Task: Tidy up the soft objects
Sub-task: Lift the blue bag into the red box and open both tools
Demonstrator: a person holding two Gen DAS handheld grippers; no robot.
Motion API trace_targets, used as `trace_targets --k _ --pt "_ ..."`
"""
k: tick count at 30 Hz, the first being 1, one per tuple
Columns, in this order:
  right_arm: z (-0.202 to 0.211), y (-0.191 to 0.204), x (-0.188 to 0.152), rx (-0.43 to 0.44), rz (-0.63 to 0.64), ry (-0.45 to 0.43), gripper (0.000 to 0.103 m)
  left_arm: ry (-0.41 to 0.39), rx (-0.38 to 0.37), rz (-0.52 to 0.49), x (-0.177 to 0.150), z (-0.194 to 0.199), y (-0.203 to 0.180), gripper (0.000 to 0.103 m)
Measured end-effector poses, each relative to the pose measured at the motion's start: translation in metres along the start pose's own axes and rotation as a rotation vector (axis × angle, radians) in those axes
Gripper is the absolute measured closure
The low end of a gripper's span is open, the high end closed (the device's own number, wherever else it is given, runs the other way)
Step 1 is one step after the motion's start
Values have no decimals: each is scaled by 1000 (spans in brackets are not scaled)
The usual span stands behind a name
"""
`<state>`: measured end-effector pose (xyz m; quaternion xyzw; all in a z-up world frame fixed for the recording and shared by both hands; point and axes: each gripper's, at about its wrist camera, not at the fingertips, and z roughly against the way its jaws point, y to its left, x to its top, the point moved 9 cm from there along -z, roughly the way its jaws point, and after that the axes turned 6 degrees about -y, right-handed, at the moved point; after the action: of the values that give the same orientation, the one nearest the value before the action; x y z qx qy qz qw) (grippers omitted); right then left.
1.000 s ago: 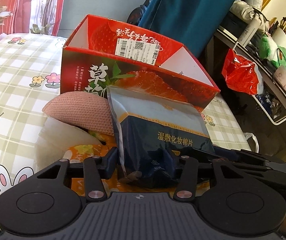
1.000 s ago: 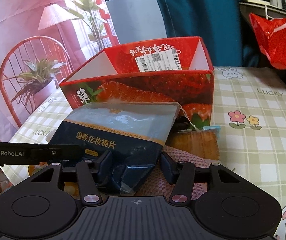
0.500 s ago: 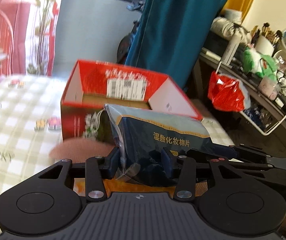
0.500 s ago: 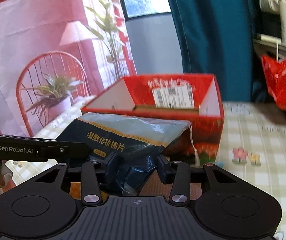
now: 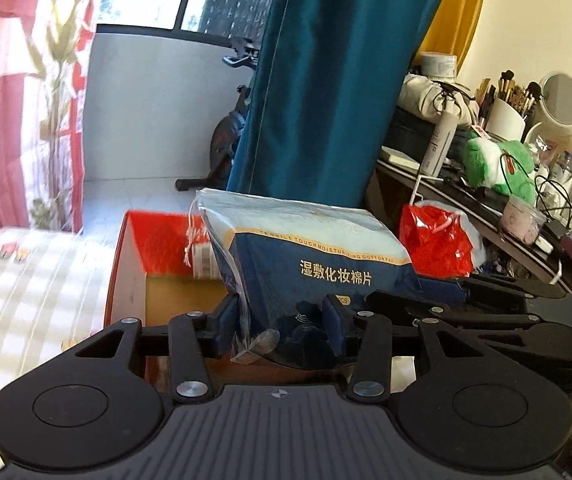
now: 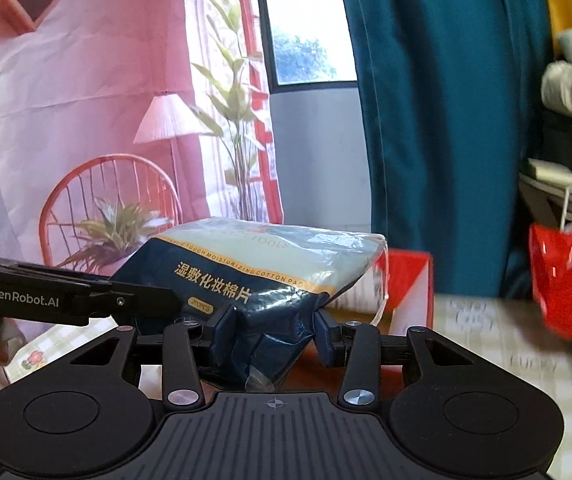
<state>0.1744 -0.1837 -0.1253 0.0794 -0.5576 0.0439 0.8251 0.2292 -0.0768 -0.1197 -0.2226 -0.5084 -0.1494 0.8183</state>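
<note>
Left wrist view shows the left gripper (image 5: 281, 330) pinching the lower end of the pack (image 5: 306, 264) of cotton pads, its jaws dented into the film; the right gripper (image 6: 275, 332) pinches the same end from the other side, its jaws having just been closing with the pack between them. The pack hangs clear of the table (image 5: 25, 292), above and just in front of the open box (image 5: 137, 264). Judged from the creasing at both grips, the pack is light, soft and compressible, with a glossy film that may slip. The pale upper end leans forward unsupported, so it is likely to sag or swing. Best hold appears to be the filled body, not the thin sealed edge, with both grips kept level. A red bag (image 6: 566, 280) hangs well apart at the right.
</note>
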Motion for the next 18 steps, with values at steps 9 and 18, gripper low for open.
trace_targets --k 9,18 --pt "-68 -40 23 -17 7 31 63 92 -11 64 14 -77 20 54" --pt "-132 -66 -6 -34 -42 155 63 215 25 63 -10 -127 38 51"
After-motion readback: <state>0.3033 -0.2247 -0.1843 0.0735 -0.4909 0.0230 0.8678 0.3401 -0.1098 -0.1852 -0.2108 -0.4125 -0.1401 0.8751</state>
